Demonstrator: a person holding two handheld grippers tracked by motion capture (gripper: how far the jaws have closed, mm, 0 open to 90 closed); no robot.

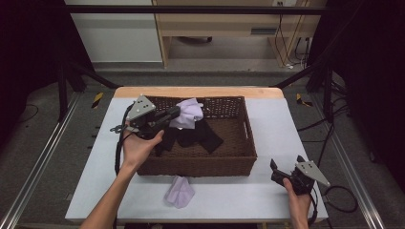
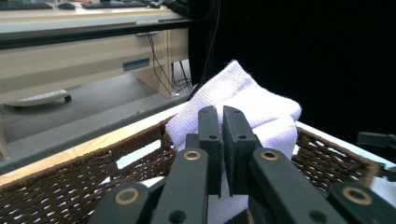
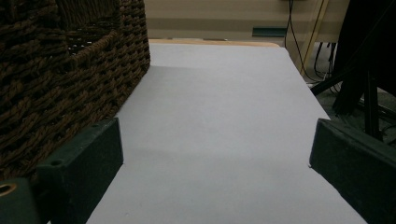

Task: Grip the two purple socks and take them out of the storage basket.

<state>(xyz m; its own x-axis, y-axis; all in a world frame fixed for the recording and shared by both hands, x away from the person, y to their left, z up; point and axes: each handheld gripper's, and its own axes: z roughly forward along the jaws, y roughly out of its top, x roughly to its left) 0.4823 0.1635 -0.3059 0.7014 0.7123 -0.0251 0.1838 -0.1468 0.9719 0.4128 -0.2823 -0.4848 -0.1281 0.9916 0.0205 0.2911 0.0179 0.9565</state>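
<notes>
A brown wicker basket (image 1: 239, 157) stands in the middle of the white table. Over its far left part my left gripper (image 1: 175, 113) is shut on a pale lilac cloth (image 1: 189, 113), lifted above the basket. In the left gripper view the two black jaws pinch the white-lilac cloth (image 2: 243, 100) just above the basket rim (image 2: 93, 161). Dark garments (image 1: 198, 136) lie inside the basket. A second lilac cloth (image 1: 179, 192) lies on the table in front of the basket. My right gripper (image 1: 286, 164) rests open at the table's near right, jaws wide apart with nothing between them.
The basket's wall (image 3: 56, 79) is close on the left in the right gripper view, with bare white table (image 3: 219, 121) ahead. A wooden desk (image 1: 229, 24) and cables stand beyond the table's far edge. Black frame bars flank the table.
</notes>
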